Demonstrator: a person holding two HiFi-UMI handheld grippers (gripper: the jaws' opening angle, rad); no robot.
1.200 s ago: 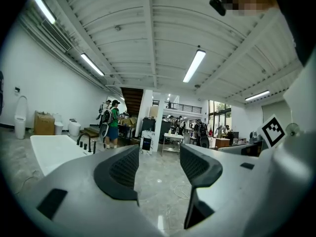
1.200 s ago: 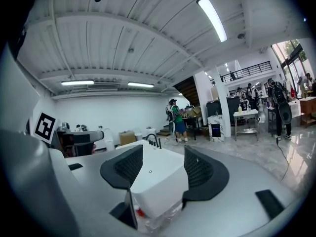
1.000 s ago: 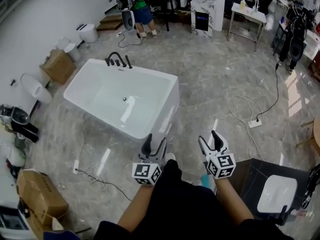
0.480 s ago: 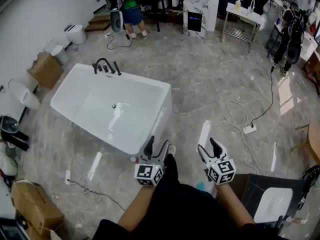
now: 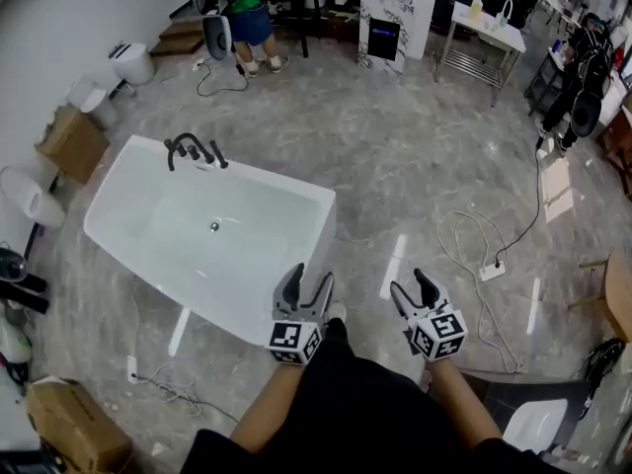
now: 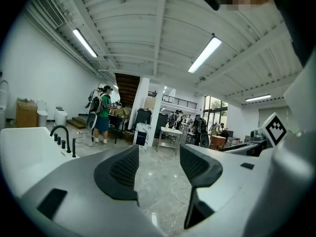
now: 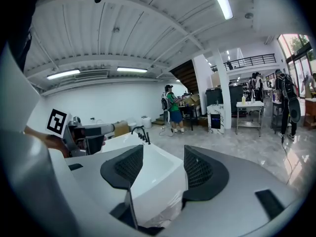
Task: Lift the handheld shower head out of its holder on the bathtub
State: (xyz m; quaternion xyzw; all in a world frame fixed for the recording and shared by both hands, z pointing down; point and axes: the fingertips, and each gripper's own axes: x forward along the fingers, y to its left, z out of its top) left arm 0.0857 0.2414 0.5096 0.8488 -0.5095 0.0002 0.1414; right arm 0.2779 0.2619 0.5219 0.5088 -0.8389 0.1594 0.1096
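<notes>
So, shower head (image 5: 216, 155) untouched on the bathtub (image 5: 321, 245) — both claws empty.
Left gripper (image 5: 308, 280) and right gripper (image 5: 411, 284) have jaws wide apart with nothing between them, side by side off the tub's near corner — the black shower head stands on the far rim beside the taps (image 5: 183, 148), well apart from both.
</notes>
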